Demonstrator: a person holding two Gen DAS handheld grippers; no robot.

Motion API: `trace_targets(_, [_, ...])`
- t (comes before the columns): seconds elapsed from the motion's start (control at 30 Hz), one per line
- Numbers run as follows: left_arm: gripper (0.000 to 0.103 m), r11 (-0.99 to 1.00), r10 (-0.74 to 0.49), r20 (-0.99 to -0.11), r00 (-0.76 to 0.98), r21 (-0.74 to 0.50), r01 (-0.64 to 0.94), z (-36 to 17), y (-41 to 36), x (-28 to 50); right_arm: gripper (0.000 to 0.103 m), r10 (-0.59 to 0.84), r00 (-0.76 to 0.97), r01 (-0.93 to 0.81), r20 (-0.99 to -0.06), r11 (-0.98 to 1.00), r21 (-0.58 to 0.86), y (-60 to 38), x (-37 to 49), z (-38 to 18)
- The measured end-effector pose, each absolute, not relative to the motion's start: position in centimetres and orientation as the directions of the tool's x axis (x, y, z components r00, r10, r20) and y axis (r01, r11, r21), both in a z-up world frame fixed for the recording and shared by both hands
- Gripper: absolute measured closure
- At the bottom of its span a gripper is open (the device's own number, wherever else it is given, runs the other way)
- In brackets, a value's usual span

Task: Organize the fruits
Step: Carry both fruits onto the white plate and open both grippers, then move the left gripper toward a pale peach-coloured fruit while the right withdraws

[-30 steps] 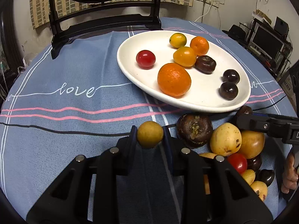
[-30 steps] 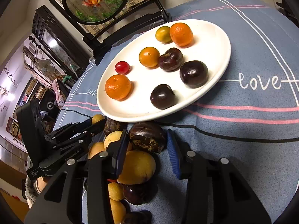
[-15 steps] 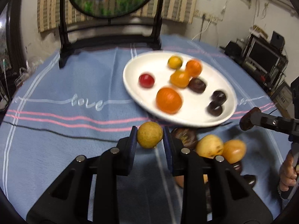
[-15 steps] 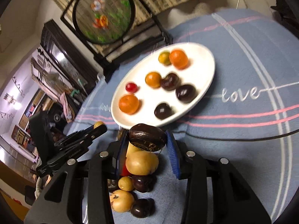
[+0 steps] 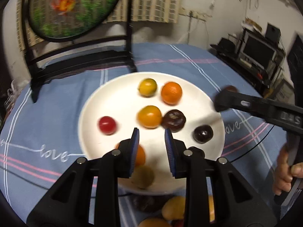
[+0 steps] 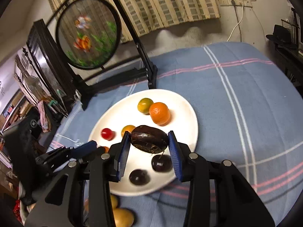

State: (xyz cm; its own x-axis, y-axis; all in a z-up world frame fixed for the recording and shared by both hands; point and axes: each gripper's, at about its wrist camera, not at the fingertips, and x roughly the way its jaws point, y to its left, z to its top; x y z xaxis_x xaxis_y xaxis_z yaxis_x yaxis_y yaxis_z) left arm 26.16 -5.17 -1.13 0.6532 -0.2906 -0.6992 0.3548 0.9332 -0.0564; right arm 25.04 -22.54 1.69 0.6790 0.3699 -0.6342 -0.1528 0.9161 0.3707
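fruit is what the left claw [image 5: 151, 132] no longer has: its blue pads stand a little apart with nothing between them, where a second ago they pinched a small yellow-green fruit [image 5: 142, 176]. that fruit now shows as a blur just below the jaws, inside the near rim of the white plate [image 5: 89, 113], so i read that drop as done and the left side as free for another pick.

my right claw [image 6: 148, 135] is clamped on a dark wrinkled fruit [image 6: 149, 139]. a second ago it was down at the loose pile; now it hangs over the middle of the plate, not yet released.

the plate holds a red tomato [image 5: 107, 125], a yellow-green citrus [image 5: 147, 89], a small orange [image 5: 171, 95], an orange-yellow fruit [image 5: 149, 116] touching a brown one [image 5: 174, 120], a larger orange [image 5: 141, 155] half hidden by my left finger, and two dark round fruits [image 6: 162, 162].

off the plate, a loose pile [image 5: 173, 208] of yellow and dark fruit waits on the blue tablecloth [image 5: 56, 113] by the near rim.
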Motion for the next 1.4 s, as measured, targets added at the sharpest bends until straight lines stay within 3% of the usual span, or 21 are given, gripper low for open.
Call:
trace_targets(0.13, [0.07,0.927,-0.302,-0.728,0.615,-0.075,0.366,-2.7,-5.6,27.1,0.057,0.342,0.638,-0.127,-0.69,0.931,0.343,-21.8,27.3,-0.7])
trace_targets(0.17, [0.068,0.924,-0.319,-0.729,0.606,-0.098,0.369,-2.8,-5.4,27.4,0.041,0.333,0.633,-0.123,-0.699,0.935,0.333,-21.7,27.5,-1.0])
trace_targets(0.2, [0.066,0.923,-0.327,-0.727,0.604,-0.109,0.368,-2.8,-5.3,27.5,0.036,0.324,0.642,-0.119,-0.695,0.937,0.327,-21.8,27.4,-1.0])
trace_targets(0.23, [0.063,0.923,-0.333,-0.725,0.603,-0.121,0.365,-2.7,-5.1,27.6,0.036,0.319,0.667,-0.118,-0.673,0.937,0.328,-22.2,27.1,-0.8])
trace_targets(0.3, [0.044,0.928,-0.334,-0.711,0.619,-0.132,0.35,-2.3,-4.5,27.4,0.036,0.321,0.676,-0.121,-0.663,0.936,0.33,-22.4,26.9,-0.4])
trace_targets(0.5, [0.041,0.937,-0.324,-0.686,0.652,-0.138,0.321,-1.3,-2.8,25.9,0.035,0.35,0.694,-0.132,-0.629,0.921,0.367,-22.8,25.3,1.2])
trace_targets(0.57, [0.034,0.946,-0.299,-0.675,0.674,-0.12,0.3,-0.9,-1.8,24.4,0.033,0.366,0.701,-0.14,-0.612,0.912,0.385,-22.9,24.0,1.8])
trace_targets(0.6, [0.028,0.949,-0.292,-0.67,0.682,-0.118,0.291,-0.9,-1.2,23.7,0.028,0.375,0.709,-0.146,-0.597,0.907,0.396,-23.2,22.8,2.1])
trace_targets(0.7, [0.021,0.954,-0.285,-0.663,0.692,-0.125,0.272,-1.1,0.2,20.7,0.006,0.386,0.737,-0.131,-0.554,0.886,0.444,-24.2,19.6,2.2])
trace_targets(1.0, [0.017,0.962,-0.252,-0.698,0.671,-0.103,0.255,-3.6,1.5,15.7,0.006,0.435,0.703,-0.055,-0.562,0.822,0.567,-26.9,14.8,-0.9])
trace_targets(1.4, [0.009,0.964,-0.166,-0.732,0.661,0.022,0.266,-5.2,-0.7,15.2,0.006,0.432,0.687,-0.03,-0.584,0.82,0.571,-27.0,14.5,-1.4])
